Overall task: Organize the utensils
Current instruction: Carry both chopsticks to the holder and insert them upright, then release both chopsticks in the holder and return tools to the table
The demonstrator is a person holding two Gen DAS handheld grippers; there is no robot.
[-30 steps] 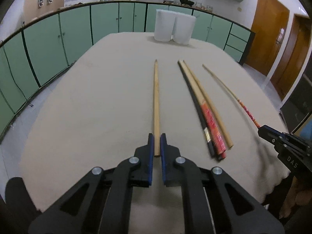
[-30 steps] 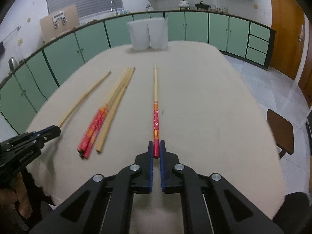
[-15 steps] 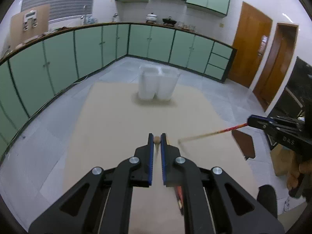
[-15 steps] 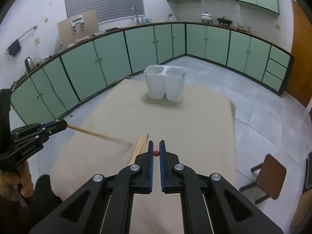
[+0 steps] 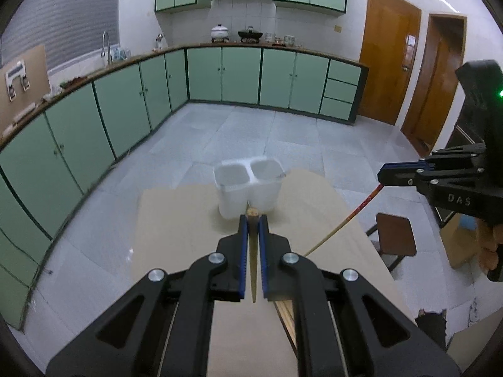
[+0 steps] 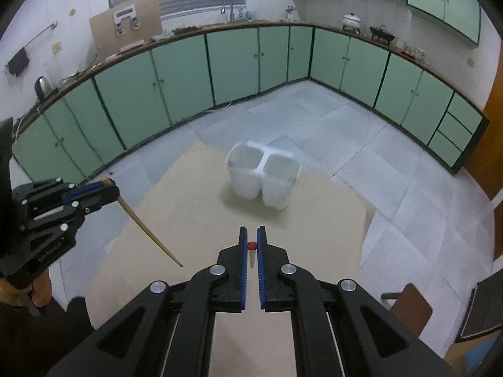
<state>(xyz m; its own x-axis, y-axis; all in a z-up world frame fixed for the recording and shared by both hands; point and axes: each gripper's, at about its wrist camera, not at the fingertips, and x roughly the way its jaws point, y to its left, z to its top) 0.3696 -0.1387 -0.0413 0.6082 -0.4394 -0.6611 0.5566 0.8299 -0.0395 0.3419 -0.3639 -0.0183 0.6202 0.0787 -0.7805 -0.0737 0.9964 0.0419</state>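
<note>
My left gripper (image 5: 252, 220) is shut on a plain wooden chopstick (image 5: 252, 245) that hangs point-down high above the tan table (image 5: 176, 220). It also shows in the right wrist view (image 6: 147, 229), held by the left gripper (image 6: 103, 187). My right gripper (image 6: 252, 235) is shut on a red-ended chopstick (image 6: 251, 246), which shows in the left wrist view (image 5: 342, 226) hanging from the right gripper (image 5: 382, 177). A white twin-compartment holder (image 5: 248, 188) stands at the table's far end, also in the right wrist view (image 6: 264, 176).
More chopsticks (image 5: 287, 314) lie on the table below my left gripper, mostly hidden by it. A brown stool (image 5: 394, 235) stands right of the table. Green cabinets (image 5: 125, 116) line the walls.
Both grippers have risen from the table with a chopstick each and tilted it point-down. The holder now appears farther below and ahead.
</note>
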